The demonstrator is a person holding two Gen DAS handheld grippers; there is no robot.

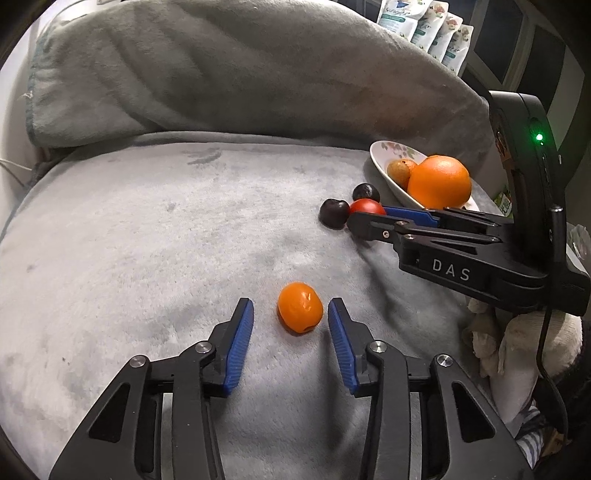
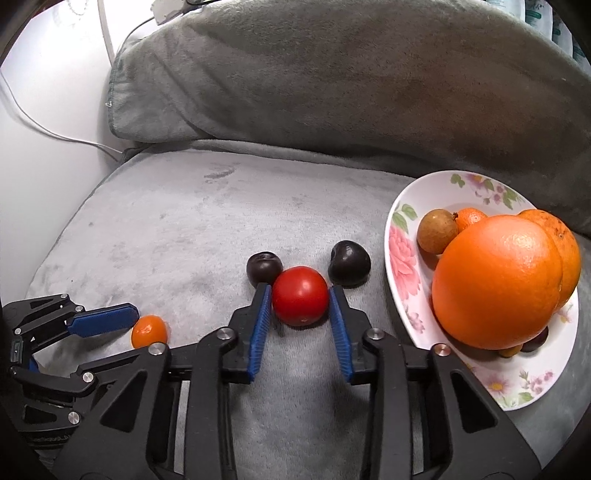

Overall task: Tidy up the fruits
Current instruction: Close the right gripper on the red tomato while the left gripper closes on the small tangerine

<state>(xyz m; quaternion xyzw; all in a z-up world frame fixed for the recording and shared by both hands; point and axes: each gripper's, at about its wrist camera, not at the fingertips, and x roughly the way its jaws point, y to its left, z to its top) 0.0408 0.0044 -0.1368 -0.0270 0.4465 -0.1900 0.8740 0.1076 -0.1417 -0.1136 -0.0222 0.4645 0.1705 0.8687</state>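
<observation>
Between my right gripper's fingers sits the red tomato, pads touching both sides. My left gripper's fingers stand narrow around the small orange citrus, not yet pinching. Plate beside the right fingers already holds oranges; two dark plums beyond the fingertips remain on the grey cushion.

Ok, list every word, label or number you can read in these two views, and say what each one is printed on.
"DAS": white letters on the black body of the right gripper, seen from the left wrist view.
Printed pouches at the top of the left wrist view: they carry lettering, too small and blurred to read.
Floral plate: flower pattern only, no words.
Nothing else legible in either view.
</observation>
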